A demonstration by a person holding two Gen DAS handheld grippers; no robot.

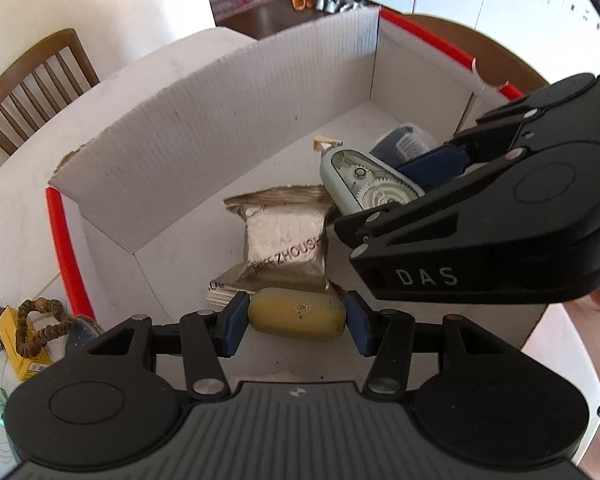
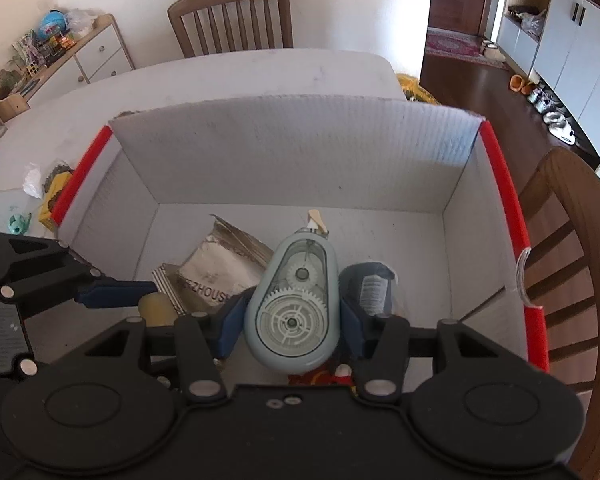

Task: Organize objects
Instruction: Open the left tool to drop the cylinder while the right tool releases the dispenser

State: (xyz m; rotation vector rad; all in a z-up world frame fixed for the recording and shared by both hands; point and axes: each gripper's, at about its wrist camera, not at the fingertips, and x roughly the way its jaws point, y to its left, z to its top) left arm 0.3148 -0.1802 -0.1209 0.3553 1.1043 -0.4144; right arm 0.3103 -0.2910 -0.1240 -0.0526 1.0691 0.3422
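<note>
Both grippers hang over a white cardboard box [image 1: 204, 128] with red-taped edges. My left gripper [image 1: 296, 320] is shut on a yellow oval object [image 1: 296, 314], its blue pads pressing both ends. My right gripper [image 2: 290, 320] is shut on a pale blue correction-tape dispenser [image 2: 292, 304] with visible gears, held nose-up over the box floor. In the left wrist view the right gripper [image 1: 440, 172] reaches in from the right with the dispenser [image 1: 364, 184]. A silver foil packet [image 1: 284, 248] lies on the box floor below, and a dark blue packaged item [image 2: 370, 284] sits beside the dispenser.
Outside the box's left edge on the white table lie a yellow small box [image 1: 24, 344], a brown braided band [image 1: 40, 328] and a teal item [image 2: 18, 224]. Wooden chairs [image 2: 236, 16] stand at the far side and at the right [image 2: 560, 240]. Something red [image 2: 320, 378] shows under the dispenser.
</note>
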